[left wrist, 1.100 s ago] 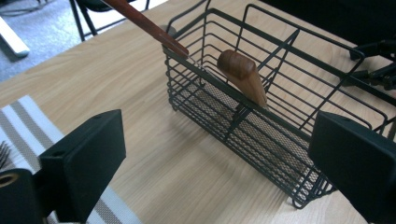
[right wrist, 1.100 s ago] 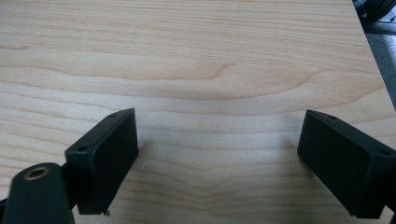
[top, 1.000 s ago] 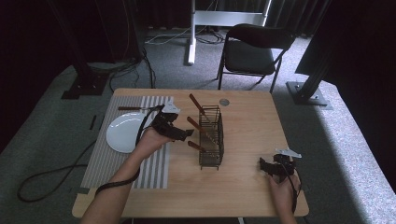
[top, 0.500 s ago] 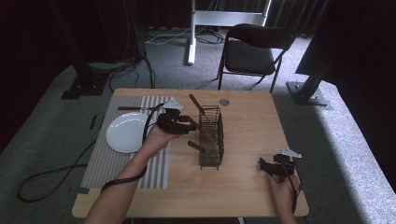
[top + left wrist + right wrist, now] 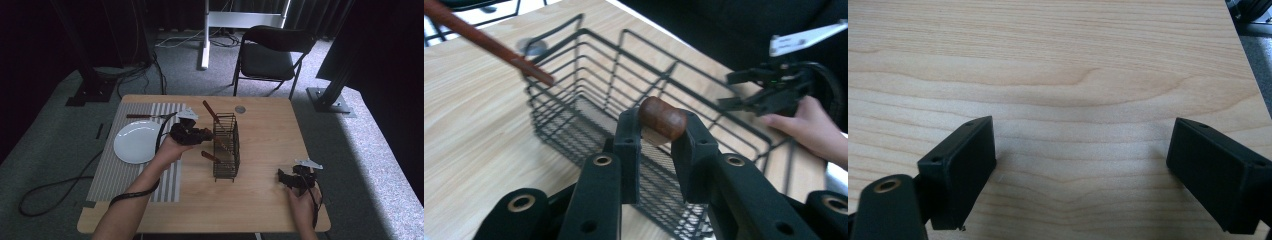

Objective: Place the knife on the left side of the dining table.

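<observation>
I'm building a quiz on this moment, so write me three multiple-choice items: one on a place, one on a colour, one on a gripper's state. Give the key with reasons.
1. Where does the white plate lie?
A. inside the wire basket
B. on the striped placemat, left of the basket
C. on the chair

2. What colour is the handle end held by the left gripper?
A. brown
B. blue
C. white

3. How does the right gripper stand?
A. shut on a fork
B. shut on nothing
C. open above bare tabletop

Key:
1 B: the high view shows the plate on the striped placemat, left of the wire basket.
2 A: the left gripper view shows a rounded brown wooden handle between the jaws.
3 C: the right gripper view shows the jaws wide apart with wood grain of the table between them.
</observation>
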`<state>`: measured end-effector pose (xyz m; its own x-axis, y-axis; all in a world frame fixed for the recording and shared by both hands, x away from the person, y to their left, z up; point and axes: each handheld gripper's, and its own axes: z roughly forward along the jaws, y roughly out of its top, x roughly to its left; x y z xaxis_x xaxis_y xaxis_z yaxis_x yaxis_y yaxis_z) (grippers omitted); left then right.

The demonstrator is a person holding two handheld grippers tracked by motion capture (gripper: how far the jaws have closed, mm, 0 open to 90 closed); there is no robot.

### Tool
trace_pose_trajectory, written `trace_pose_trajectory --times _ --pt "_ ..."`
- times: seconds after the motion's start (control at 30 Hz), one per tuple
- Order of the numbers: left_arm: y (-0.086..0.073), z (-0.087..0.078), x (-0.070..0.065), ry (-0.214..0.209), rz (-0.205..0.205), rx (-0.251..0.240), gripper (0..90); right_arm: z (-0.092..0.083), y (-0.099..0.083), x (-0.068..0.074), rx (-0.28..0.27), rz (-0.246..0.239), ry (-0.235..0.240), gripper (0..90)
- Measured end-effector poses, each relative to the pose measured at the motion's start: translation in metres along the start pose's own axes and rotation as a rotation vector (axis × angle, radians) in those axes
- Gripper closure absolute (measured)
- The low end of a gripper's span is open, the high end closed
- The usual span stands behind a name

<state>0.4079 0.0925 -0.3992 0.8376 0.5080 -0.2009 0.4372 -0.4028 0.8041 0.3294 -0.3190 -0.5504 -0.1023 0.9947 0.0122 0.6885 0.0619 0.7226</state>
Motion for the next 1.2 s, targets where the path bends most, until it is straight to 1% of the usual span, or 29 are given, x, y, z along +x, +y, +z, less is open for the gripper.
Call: trace_pose_trajectory --times 0.07,0.13,0.2,0.3,0.33,0.37,0.4,0.43,0.5,0.57,0.63,0.67,0.7,0.73,0.8,0.83,0.87,0.93,0.97,1.0,1.07,1.1,1.17,1.2 --pt "0.000 0.000 -0.004 0.004 0.025 0.000 75.1 0.000 0.000 0.000 0.000 0.000 0.000 11.6" --pt "0.001 0.001 -0.006 0.009 0.032 -0.003 75.2 0.000 0.000 0.000 0.000 0.001 0.001 11.6" --pt "0.001 0.001 -0.007 0.012 0.029 0.000 75.3 0.000 0.000 0.000 0.000 0.000 0.000 11.6" --pt "0.002 -0.001 -0.010 0.013 0.044 -0.001 75.5 0.000 0.000 0.000 0.000 0.000 0.000 11.6" --pt "0.003 -0.002 -0.010 0.008 0.048 -0.008 75.5 0.000 0.000 0.000 0.000 0.001 0.000 11.6" --pt "0.003 -0.004 -0.011 -0.003 0.037 -0.015 75.5 0.000 0.000 0.000 0.000 0.001 0.000 11.6" --pt "0.004 -0.006 -0.011 -0.008 0.041 -0.017 75.5 0.000 0.000 0.000 0.000 0.000 0.000 11.6" --pt "0.005 -0.008 -0.012 -0.002 0.041 -0.024 75.6 0.000 0.000 0.000 -0.001 -0.001 0.000 11.6" --pt "0.008 -0.012 -0.014 -0.008 0.048 -0.025 75.5 0.000 0.000 0.000 -0.001 0.000 0.000 11.6" --pt "0.011 -0.016 -0.017 0.002 0.058 -0.022 75.5 0.000 0.000 0.000 -0.001 0.000 0.000 11.6" --pt "0.013 -0.021 -0.018 0.003 0.059 -0.033 75.6 0.000 0.000 0.000 -0.001 0.000 0.000 11.6" --pt "0.014 -0.023 -0.019 0.009 0.063 -0.034 75.6 0.000 0.000 0.000 -0.001 0.000 0.000 11.6" --pt "0.015 -0.026 -0.019 0.013 0.063 -0.042 75.6 0.000 0.000 0.000 -0.001 0.000 0.000 11.6" --pt "0.015 -0.028 -0.019 0.005 0.059 -0.047 75.6 0.000 0.000 0.000 -0.001 0.000 0.000 11.6" --pt "0.017 -0.033 -0.021 0.016 0.060 -0.055 75.6 0.000 0.000 0.000 -0.001 0.000 0.000 11.6" --pt "0.018 -0.036 -0.021 0.005 0.061 -0.056 75.6 0.000 0.000 0.000 -0.001 0.000 0.000 11.6" --pt "0.018 -0.039 -0.022 0.009 0.059 -0.064 75.6 0.000 0.000 0.000 -0.001 0.000 0.000 11.6" --pt "0.020 -0.044 -0.024 0.009 0.067 -0.065 75.6 0.000 0.000 0.000 -0.001 0.000 0.000 11.6" --pt "0.020 -0.046 -0.025 0.021 0.064 -0.071 75.6 0.000 0.000 0.000 -0.001 0.000 0.000 11.6" --pt "0.021 -0.049 -0.025 0.021 0.066 -0.064 75.6 0.000 0.000 0.000 -0.001 0.000 0.000 11.6" --pt "0.022 -0.054 -0.025 0.026 0.062 -0.079 75.5 0.000 0.000 0.000 -0.001 0.000 0.000 11.6" --pt "0.023 -0.057 -0.025 0.020 0.061 -0.080 75.5 0.000 0.000 0.000 0.000 -0.001 0.000 11.6" --pt "0.024 -0.063 -0.025 0.019 0.053 -0.100 75.5 0.000 0.000 0.000 0.000 -0.001 0.000 11.6" --pt "0.025 -0.066 -0.025 0.018 0.058 -0.100 75.6 0.000 0.000 0.000 0.000 -0.001 0.000 11.6"
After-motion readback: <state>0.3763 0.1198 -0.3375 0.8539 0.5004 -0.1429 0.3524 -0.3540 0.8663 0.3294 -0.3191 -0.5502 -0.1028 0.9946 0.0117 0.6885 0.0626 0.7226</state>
